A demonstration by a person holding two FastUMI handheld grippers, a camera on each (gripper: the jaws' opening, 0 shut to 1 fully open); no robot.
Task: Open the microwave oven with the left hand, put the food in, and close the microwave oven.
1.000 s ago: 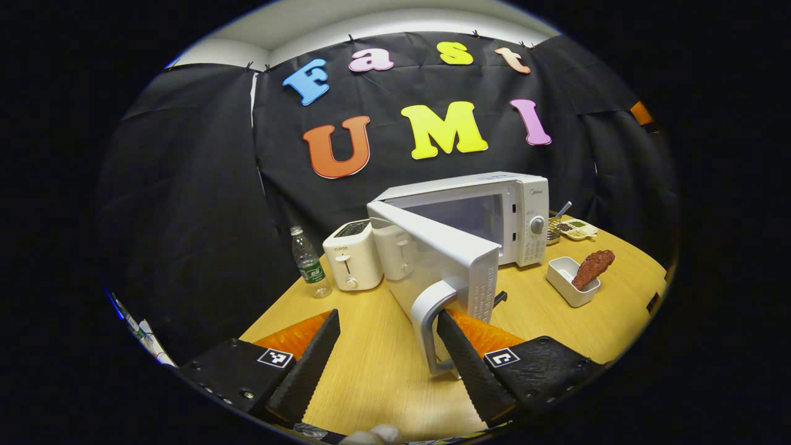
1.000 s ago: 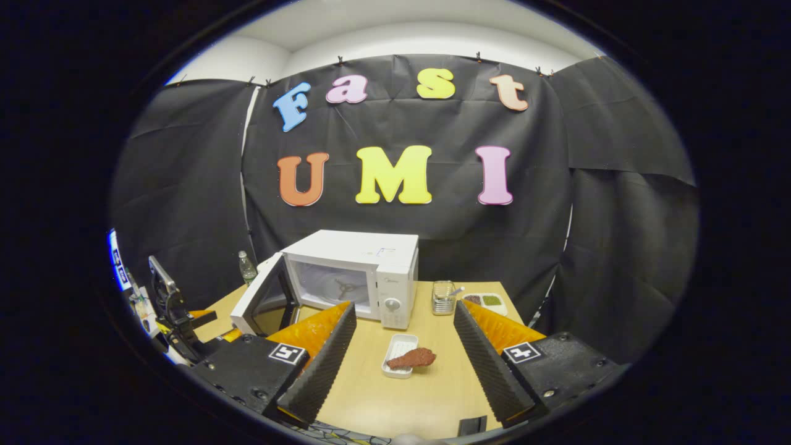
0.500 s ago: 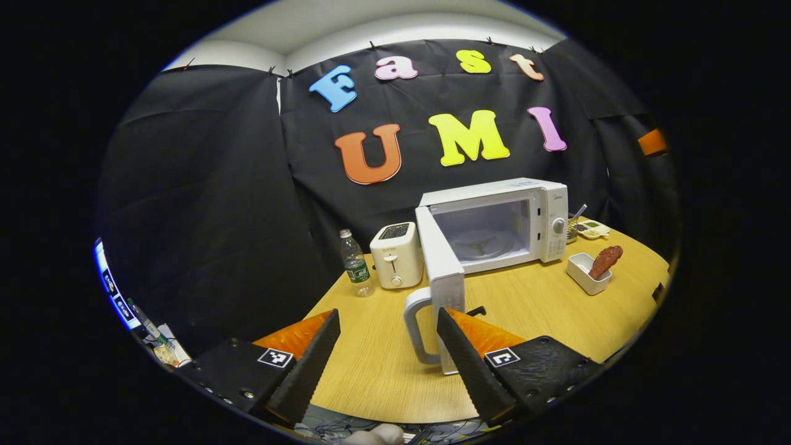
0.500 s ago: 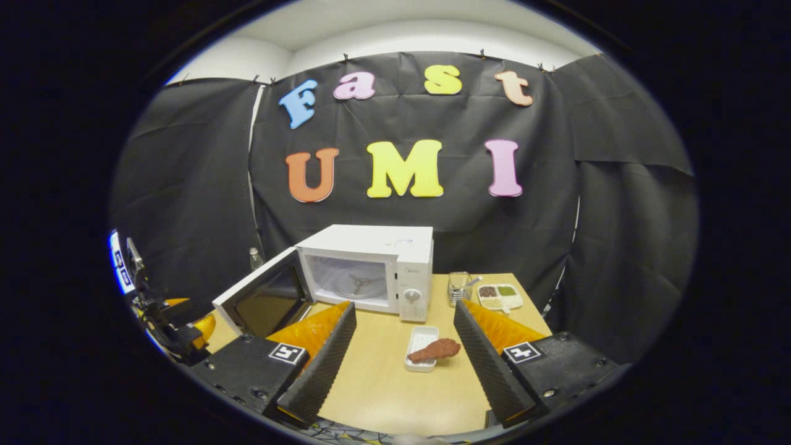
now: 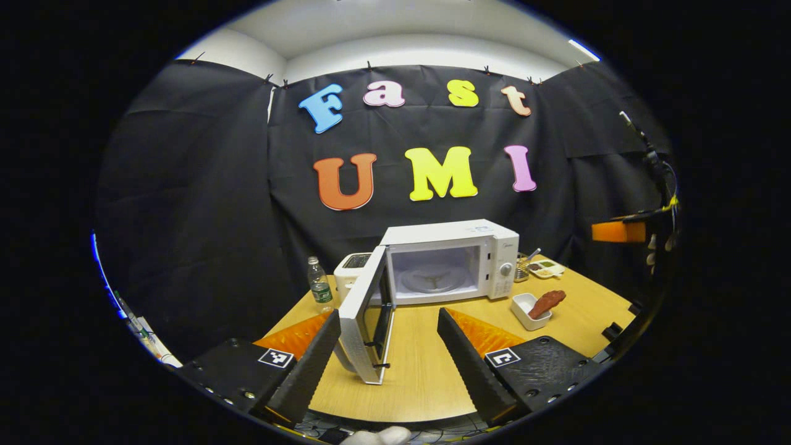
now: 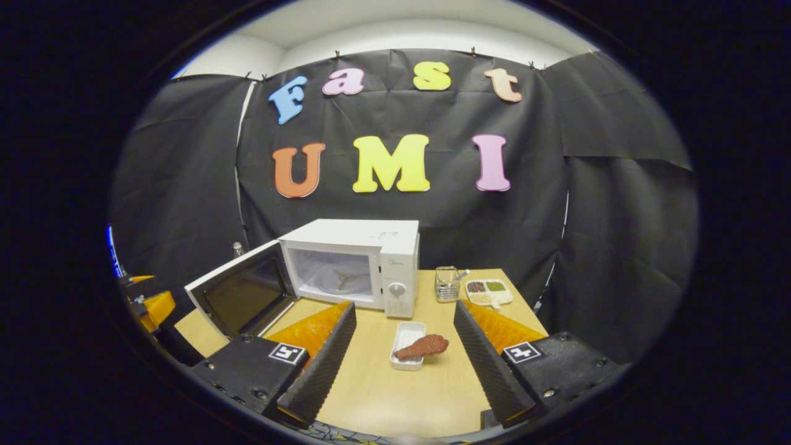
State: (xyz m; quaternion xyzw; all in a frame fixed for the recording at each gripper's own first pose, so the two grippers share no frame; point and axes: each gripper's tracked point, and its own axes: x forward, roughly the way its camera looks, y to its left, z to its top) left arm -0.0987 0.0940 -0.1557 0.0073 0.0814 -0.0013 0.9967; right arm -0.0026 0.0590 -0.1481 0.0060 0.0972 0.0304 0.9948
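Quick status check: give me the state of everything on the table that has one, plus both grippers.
Microwave door: swung wide open.
Microwave cavity: empty, turntable bare.
Food: lying across the white tray, outside the microwave.
Water bottle: upright, capped.
Left gripper: fingers open, holding nothing.
Right gripper: fingers open, holding nothing, food ahead between them.

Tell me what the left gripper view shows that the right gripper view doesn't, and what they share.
Left gripper view: a toaster behind the open microwave door, which is seen nearly edge-on. Right gripper view: that door's dark inner window, seen broadside. Shared: the open microwave, the food on its white tray, and the wooden table.
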